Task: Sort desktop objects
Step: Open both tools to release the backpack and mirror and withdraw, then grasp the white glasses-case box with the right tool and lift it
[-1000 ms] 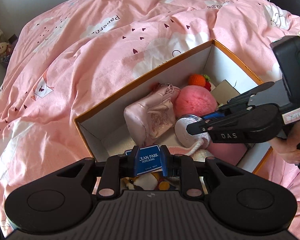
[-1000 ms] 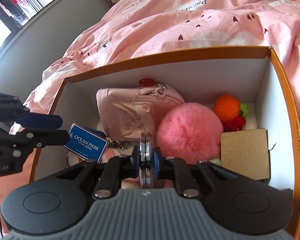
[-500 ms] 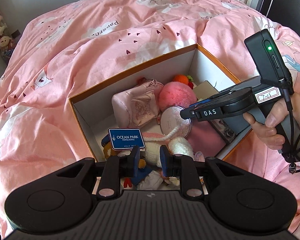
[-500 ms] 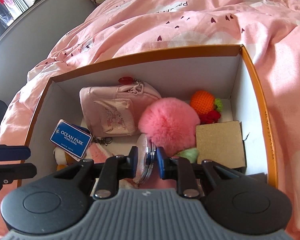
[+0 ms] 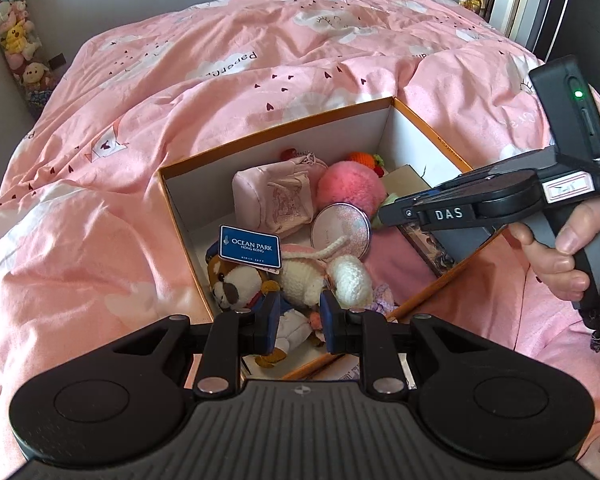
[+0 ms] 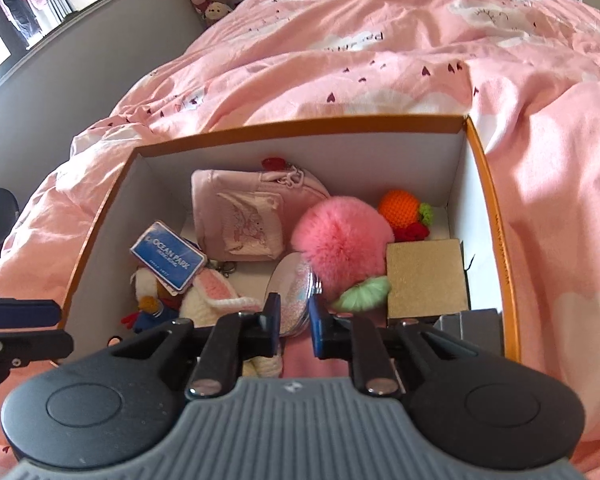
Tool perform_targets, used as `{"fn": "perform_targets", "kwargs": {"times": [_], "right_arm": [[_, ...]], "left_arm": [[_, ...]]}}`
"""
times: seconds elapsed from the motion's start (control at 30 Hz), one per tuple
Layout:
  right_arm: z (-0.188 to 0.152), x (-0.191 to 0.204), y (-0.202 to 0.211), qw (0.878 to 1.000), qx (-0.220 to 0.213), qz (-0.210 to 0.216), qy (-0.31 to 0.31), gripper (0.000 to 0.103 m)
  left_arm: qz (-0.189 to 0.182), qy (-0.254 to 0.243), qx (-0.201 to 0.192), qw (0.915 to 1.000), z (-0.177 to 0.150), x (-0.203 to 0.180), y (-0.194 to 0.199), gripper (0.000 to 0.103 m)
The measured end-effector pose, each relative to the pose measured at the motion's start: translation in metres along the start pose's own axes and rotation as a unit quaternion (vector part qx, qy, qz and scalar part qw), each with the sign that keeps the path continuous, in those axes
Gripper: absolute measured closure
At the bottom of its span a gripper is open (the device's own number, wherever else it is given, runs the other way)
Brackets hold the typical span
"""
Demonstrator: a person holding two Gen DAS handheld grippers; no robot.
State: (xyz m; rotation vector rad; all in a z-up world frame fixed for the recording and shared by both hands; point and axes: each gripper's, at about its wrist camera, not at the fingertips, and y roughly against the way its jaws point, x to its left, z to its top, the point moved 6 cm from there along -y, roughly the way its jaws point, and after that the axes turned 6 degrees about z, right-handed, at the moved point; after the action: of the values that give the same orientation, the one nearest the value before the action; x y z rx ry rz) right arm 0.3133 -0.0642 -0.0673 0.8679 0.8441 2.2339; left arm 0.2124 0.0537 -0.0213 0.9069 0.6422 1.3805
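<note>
Left wrist view: the left gripper (image 5: 299, 322) hangs over the near corner of the orange-rimmed box (image 5: 284, 130) on the pink duvet (image 5: 140, 92), its blue-padded fingers apart and holding nothing. Inside the box, the blue Ocean Park tag (image 5: 250, 246) lies on a brown-and-white plush dog (image 5: 236, 282) near the left wall. Beside the dog lies a white crocheted bunny (image 5: 328, 276). A round glittery compact mirror (image 5: 341, 230) leans behind the bunny, in front of the pink pompom (image 5: 350, 188) and the pink pouch (image 5: 276, 198). The right gripper (image 5: 392, 212) reaches over the box's right rim; whether it is open cannot be told here.

Right wrist view: the right gripper (image 6: 294, 320) has its fingers spread, the compact mirror (image 6: 296, 300) standing free between them. Further back in the box sit the pompom (image 6: 342, 240), an orange crocheted fruit (image 6: 400, 208) in the far right corner, and a gold glitter box (image 6: 426, 278) against the right wall.
</note>
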Motion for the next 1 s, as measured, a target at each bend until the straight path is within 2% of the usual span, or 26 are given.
{"fn": "perform_targets", "kwargs": {"times": [0.1,0.17,0.3,0.43,0.53,0.63,0.73,0.77,0.87,1.0], "right_arm": [[-0.005,0.015,0.025,0.999,-0.026,0.014,0.024,0.08],[-0.009,0.025,0.041,0.998,-0.042,0.019,0.041,0.073],[-0.025,0.038,0.074,0.994,-0.071,0.029,0.077,0.071],[-0.049,0.044,0.096,0.991,-0.081,0.031,0.103,0.056],[-0.071,0.045,0.102,0.99,-0.071,0.019,0.124,0.05],[-0.093,0.045,0.098,0.989,-0.054,0.005,0.14,0.048],[-0.113,0.044,0.088,0.988,-0.032,-0.004,0.152,0.046],[-0.119,0.045,0.084,0.986,-0.025,-0.009,0.164,0.042],[-0.135,0.053,0.07,0.977,-0.001,-0.02,0.211,0.033],[-0.153,0.066,0.046,0.954,0.033,-0.044,0.296,0.029]], "left_arm": [[-0.01,-0.002,-0.013,0.9999,-0.003,-0.004,0.012,0.078],[-0.014,-0.005,-0.02,0.9997,-0.007,-0.007,0.018,0.078],[-0.008,-0.01,-0.035,0.9993,-0.018,-0.008,0.032,0.078],[-0.011,-0.006,-0.04,0.9991,-0.039,-0.007,0.041,0.078],[-0.016,-0.003,-0.036,0.9992,-0.06,-0.009,0.04,0.078],[-0.021,-0.001,-0.026,0.9994,-0.081,-0.015,0.033,0.073],[-0.009,-0.002,-0.012,0.9999,-0.101,-0.023,0.023,0.072],[-0.004,-0.002,-0.005,1.0,-0.107,-0.025,0.02,0.071],[0.006,0.006,0.019,0.9998,-0.122,-0.034,0.007,0.071],[0.011,-0.009,0.043,0.999,-0.138,-0.048,-0.01,0.071]]}}
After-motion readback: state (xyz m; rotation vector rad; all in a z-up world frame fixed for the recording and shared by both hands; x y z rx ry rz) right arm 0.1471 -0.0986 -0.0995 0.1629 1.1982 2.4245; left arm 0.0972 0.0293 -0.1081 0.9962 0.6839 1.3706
